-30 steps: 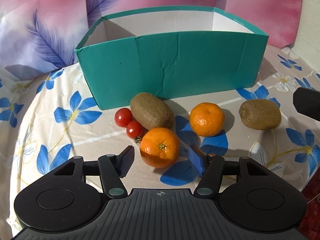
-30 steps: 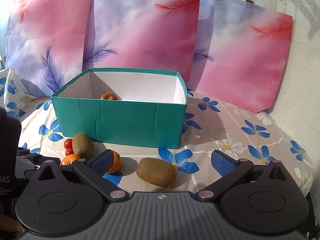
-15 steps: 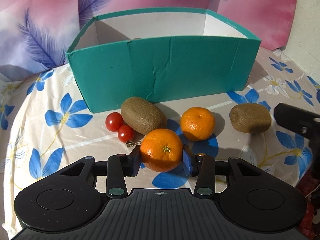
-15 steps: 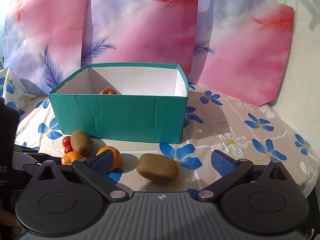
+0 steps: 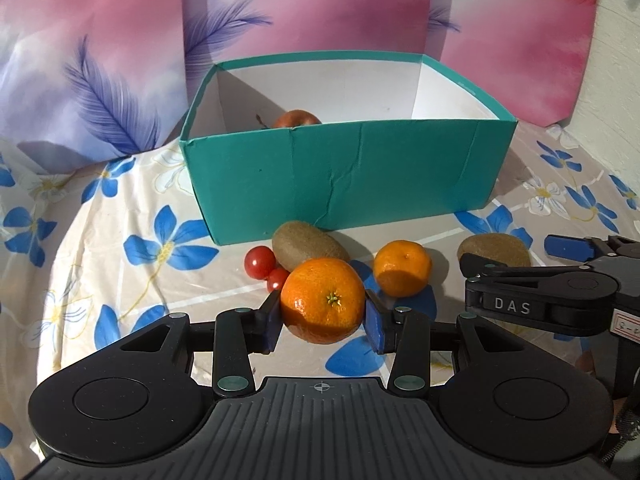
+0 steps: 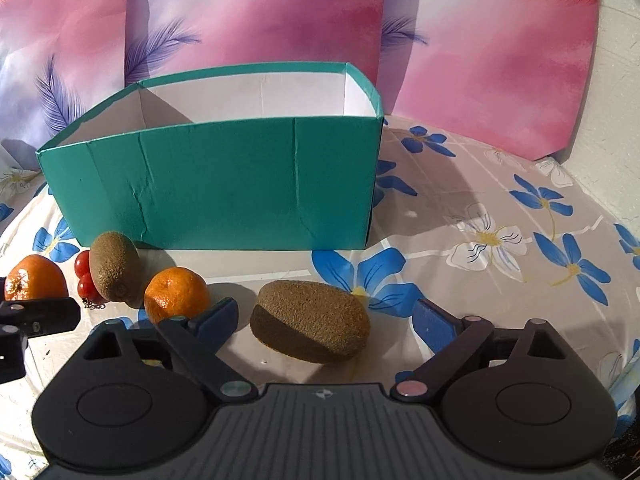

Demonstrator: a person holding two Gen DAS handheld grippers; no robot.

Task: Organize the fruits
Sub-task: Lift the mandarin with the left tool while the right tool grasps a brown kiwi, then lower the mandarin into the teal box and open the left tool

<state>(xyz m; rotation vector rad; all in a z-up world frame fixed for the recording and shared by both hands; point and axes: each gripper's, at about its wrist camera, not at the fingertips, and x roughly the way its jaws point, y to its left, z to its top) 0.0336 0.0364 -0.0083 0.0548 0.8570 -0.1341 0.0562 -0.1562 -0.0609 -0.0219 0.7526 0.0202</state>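
The letters "DAS" stand in pale print on the dark side of the right gripper [image 5: 516,256], as the left wrist view shows it. A small white label [image 5: 626,325] sits further right on it, but its writing is too small to read.

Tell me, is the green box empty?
Not empty. The left wrist view shows a red apple inside the green box, peeking over its front wall.

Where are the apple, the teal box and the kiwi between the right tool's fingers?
apple [image 5: 297,119], left wrist view, its red top showing above the box's front wall.
teal box [image 5: 340,176], left wrist view, its front wall.
kiwi [image 6: 310,326], right wrist view, its fuzzy side.
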